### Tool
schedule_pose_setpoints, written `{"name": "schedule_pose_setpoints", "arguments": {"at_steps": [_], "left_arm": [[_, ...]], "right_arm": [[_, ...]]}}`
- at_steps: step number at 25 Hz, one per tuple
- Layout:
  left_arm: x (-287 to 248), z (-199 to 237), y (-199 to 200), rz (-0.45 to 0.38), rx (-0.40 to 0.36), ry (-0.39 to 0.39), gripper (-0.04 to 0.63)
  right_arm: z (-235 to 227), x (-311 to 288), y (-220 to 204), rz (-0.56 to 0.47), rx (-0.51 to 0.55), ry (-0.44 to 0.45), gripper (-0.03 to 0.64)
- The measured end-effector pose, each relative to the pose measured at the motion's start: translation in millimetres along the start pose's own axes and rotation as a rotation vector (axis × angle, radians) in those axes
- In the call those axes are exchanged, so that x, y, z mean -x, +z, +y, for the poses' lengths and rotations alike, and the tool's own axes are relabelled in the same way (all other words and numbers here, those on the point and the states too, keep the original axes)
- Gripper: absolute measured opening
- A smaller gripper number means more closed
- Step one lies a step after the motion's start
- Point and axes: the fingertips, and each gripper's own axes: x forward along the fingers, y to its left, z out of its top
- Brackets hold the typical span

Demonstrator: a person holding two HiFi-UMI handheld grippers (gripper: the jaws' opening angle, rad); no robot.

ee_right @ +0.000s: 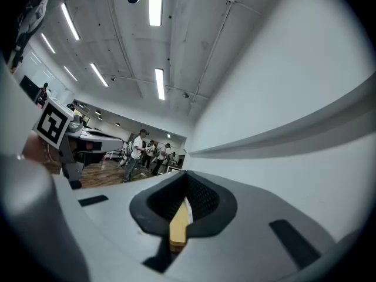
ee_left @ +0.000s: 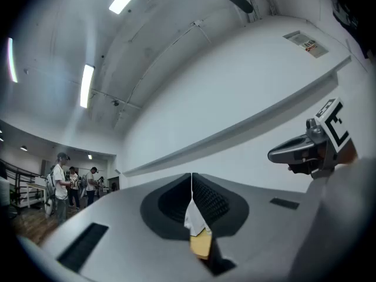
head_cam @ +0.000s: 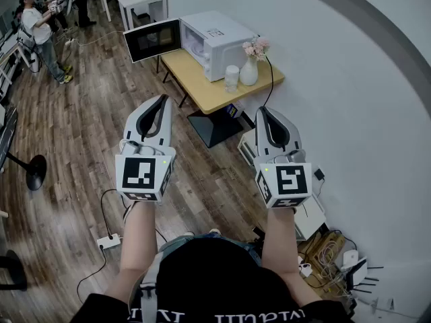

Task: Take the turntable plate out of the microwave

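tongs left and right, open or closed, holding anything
Left tongs: closed, holding nothing.
Right tongs: closed, holding nothing.

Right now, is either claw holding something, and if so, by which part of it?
Nothing is held. The left claw and the right claw are both shut and empty, far from the microwave on the table.

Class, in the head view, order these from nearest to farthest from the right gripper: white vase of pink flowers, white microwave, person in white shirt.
1. White vase of pink flowers, just ahead of the right gripper.
2. White microwave, behind the vase, door open.
3. Person in white shirt, far left across the room.
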Motion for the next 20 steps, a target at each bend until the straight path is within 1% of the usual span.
{"name": "schedule_pose_setpoints", "arguments": {"at_steps": [4, 8, 11, 14, 15, 16, 17, 18, 20], "left_arm": [[-2, -11, -1, -0.011, -0.001, -0.017, 0.012], [-2, -18, -3, 0.001, 0.003, -0.01, 0.012], [-4, -24, -3, -0.007, 0.027, -0.012, 0.012], [-8, -32, -3, -0.016, 0.056, -0.019, 0.015], [-10, -36, -3, -0.01, 0.057, -0.021, 0.033], [-13, -39, -4, -0.001, 0.058, -0.023, 0.106], [-15, -42, -6, 0.008, 0.061, -0.02, 0.196], [-17, -43, -6, 0.013, 0.067, -0.01, 0.24], [-18, -46, -9, 0.02, 0.086, 0.014, 0.285]], "right_arm": [[-5, 4, -3, 0.011, 0.002, 0.002, 0.017], [-14, 8, -7, 0.022, -0.001, -0.018, 0.017], [-23, 9, -9, 0.022, -0.006, -0.034, 0.017], [-27, 7, -14, 0.032, -0.018, -0.007, 0.021], [-27, 7, -16, 0.034, -0.043, 0.017, 0.068], [-27, 6, -18, 0.035, -0.073, 0.043, 0.215], [-28, 6, -19, 0.036, -0.099, 0.065, 0.275], [-30, 6, -21, 0.034, -0.117, 0.077, 0.294], [-34, 8, -23, 0.034, -0.128, 0.088, 0.317]]}}
